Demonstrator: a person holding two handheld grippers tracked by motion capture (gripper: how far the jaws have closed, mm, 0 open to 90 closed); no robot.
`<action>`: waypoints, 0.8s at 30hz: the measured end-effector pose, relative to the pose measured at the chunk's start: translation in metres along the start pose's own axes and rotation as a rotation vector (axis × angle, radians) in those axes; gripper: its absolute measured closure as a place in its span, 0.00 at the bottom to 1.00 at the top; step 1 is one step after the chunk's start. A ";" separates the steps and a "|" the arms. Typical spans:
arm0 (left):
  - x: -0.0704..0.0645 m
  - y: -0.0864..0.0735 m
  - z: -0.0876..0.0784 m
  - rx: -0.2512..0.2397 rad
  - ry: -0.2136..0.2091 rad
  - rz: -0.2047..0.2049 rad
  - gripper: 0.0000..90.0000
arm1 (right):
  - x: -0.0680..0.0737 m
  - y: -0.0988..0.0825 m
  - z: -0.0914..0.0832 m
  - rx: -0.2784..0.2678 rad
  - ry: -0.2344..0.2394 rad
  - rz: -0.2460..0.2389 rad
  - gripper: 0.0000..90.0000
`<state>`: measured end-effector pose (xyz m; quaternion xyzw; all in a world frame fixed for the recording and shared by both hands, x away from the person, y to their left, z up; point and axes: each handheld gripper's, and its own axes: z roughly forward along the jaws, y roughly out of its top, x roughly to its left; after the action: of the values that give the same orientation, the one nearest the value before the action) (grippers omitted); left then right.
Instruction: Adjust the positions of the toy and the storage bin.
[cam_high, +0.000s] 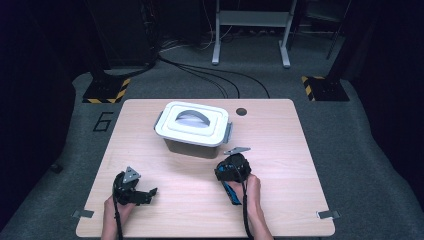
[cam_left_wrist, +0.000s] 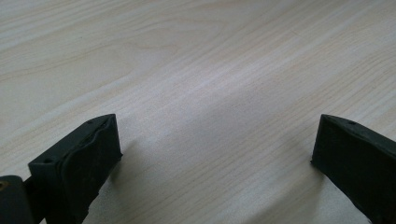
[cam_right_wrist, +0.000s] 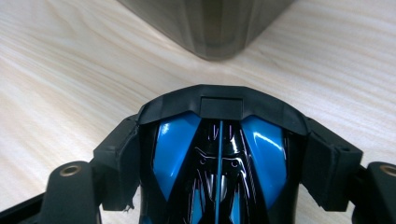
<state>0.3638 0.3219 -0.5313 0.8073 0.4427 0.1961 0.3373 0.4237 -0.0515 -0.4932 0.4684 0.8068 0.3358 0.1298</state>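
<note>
My right gripper (cam_right_wrist: 224, 140) is shut on a glossy blue and black toy (cam_right_wrist: 261, 144) shaped like a car, with one jaw pressed on each of its sides. In the high view this gripper (cam_high: 231, 167) sits low over the wooden table (cam_high: 280, 165), just in front of a white lidded box (cam_high: 192, 122) with a grey handle. The box's near corner (cam_right_wrist: 215, 28) stands close ahead of the toy's nose. My left gripper (cam_high: 147, 192) rests at the table's front left. Its jaws stand wide apart over bare wood (cam_left_wrist: 215, 144), with nothing between them.
A dark round hole (cam_high: 241, 111) is set in the tabletop behind the box, to its right. Metal clips (cam_high: 327, 214) sit at the table's front corners. Cables and stand legs lie on the floor beyond the far edge.
</note>
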 end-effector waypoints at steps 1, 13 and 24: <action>0.000 0.000 0.000 0.000 0.000 0.000 0.01 | -0.001 -0.001 -0.003 -0.017 0.008 -0.001 0.27; 0.000 0.000 0.000 -0.001 -0.002 -0.007 0.01 | -0.004 -0.007 -0.041 -0.161 0.034 0.011 0.27; 0.000 0.000 0.000 0.001 -0.004 -0.010 0.01 | -0.020 -0.008 -0.073 -0.170 -0.020 -0.026 0.27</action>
<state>0.3640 0.3218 -0.5312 0.8057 0.4462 0.1922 0.3388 0.3906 -0.1020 -0.4464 0.4486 0.7801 0.3967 0.1812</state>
